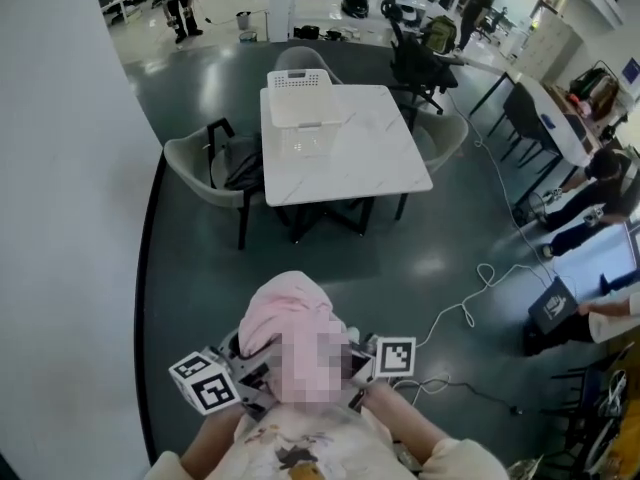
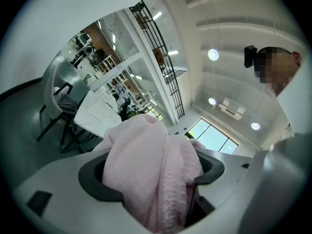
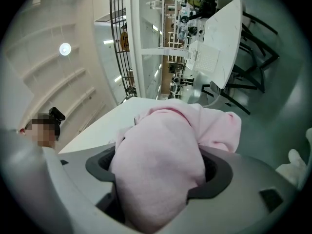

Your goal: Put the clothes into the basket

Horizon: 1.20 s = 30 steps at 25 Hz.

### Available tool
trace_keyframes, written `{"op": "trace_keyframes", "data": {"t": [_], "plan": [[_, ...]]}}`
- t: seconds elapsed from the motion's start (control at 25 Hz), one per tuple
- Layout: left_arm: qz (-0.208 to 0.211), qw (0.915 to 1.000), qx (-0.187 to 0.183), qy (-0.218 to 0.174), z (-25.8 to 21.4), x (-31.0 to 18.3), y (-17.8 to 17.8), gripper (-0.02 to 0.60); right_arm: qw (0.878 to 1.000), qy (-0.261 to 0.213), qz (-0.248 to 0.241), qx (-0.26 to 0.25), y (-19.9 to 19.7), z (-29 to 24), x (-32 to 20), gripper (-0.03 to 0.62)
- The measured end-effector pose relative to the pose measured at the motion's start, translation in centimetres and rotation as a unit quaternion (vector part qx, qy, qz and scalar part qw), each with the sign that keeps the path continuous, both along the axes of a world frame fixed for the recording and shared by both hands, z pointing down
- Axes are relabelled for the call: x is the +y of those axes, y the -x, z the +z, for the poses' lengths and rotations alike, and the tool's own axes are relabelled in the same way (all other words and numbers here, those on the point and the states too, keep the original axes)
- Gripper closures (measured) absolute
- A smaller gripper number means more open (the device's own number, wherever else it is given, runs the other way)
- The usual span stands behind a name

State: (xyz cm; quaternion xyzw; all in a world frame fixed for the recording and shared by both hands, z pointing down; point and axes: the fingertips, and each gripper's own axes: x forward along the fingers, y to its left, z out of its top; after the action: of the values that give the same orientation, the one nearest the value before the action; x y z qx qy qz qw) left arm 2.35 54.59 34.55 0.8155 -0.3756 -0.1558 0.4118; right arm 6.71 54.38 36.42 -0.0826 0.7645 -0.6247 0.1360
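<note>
No word, number or brand name can be read in any view. The left marker cube [image 1: 205,381] and the right marker cube [image 1: 393,357], both near, carry only black-and-white square patterns. A dark bag [image 1: 552,306] on the floor at the right bears a pale emblem too small to read. A blue sign [image 1: 630,70] at the far right is illegible.

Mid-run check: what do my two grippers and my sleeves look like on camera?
The left gripper and right gripper both have smooth pale grey shells with dark, curved jaw pads. Each carries a white cube printed with black square markers: left cube, right cube. The person wears a cream top with a small dark print.
</note>
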Motion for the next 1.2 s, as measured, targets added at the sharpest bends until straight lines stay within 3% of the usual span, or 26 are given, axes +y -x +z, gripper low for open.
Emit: {"op": "trace_keyframes", "data": {"t": [0.36, 0.64, 0.84, 1.2], "plan": [[0.004, 0.9999, 0.007, -0.007, 0.0, -1.8, 1.6, 0.195, 1.000, -0.005, 0.005, 0.004, 1.6, 0.0, -1.8, 0.206], [-0.018, 0.9998, 0.002, -0.006, 0.7, -5.3, 2.4, 0.195, 1.000, -0.008, -0.013, -0.008, 2.5, 0.5, -5.6, 0.206], [-0.017, 0.9998, -0.007, -0.001, -0.2, -8.9, 2.8, 0.195, 1.000, -0.003, -0.014, -0.013, 2.7, -0.2, -9.2, 0.206], [-0.004, 0.9999, -0.012, 0.005, 1.0, -19.1, 0.3, 0.195, 1.000, 0.006, -0.003, -0.020, 0.3, 0.9, -19.2, 0.206]]}}
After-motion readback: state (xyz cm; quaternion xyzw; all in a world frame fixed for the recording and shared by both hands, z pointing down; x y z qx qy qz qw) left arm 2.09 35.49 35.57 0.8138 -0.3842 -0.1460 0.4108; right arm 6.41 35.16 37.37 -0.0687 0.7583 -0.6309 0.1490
